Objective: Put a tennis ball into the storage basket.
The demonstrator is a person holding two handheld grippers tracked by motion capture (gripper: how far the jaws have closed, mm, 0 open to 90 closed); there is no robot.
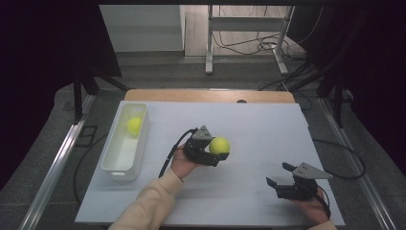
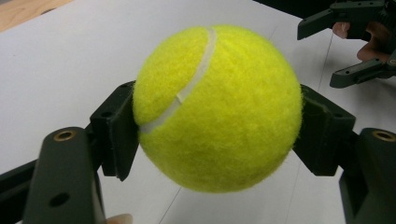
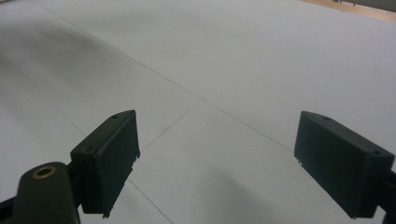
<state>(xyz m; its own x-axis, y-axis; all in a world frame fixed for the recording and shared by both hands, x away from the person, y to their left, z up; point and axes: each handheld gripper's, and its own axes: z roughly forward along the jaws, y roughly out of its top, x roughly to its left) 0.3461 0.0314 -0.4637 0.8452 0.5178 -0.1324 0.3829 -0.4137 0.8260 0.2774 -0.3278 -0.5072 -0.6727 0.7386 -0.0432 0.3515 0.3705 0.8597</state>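
A yellow tennis ball [image 1: 219, 145] is clamped in my left gripper [image 1: 216, 149] above the middle of the white table. In the left gripper view the ball [image 2: 219, 107] sits squeezed between the two black pads [image 2: 116, 130], lifted off the surface. A second tennis ball [image 1: 134, 125] lies inside the white bin [image 1: 111, 164] at the left. My right gripper [image 1: 281, 175] rests near the front right of the table with its jaws wide apart. Nothing but bare table shows between the right gripper's [image 3: 219, 158] jaws.
The white bin stands lengthwise along the table's left side. The table's wooden far edge [image 1: 210, 95] shows beyond the white sheet. Metal rails [image 1: 57, 163] run along both sides, and a stand with cables [image 1: 249, 43] is on the floor behind.
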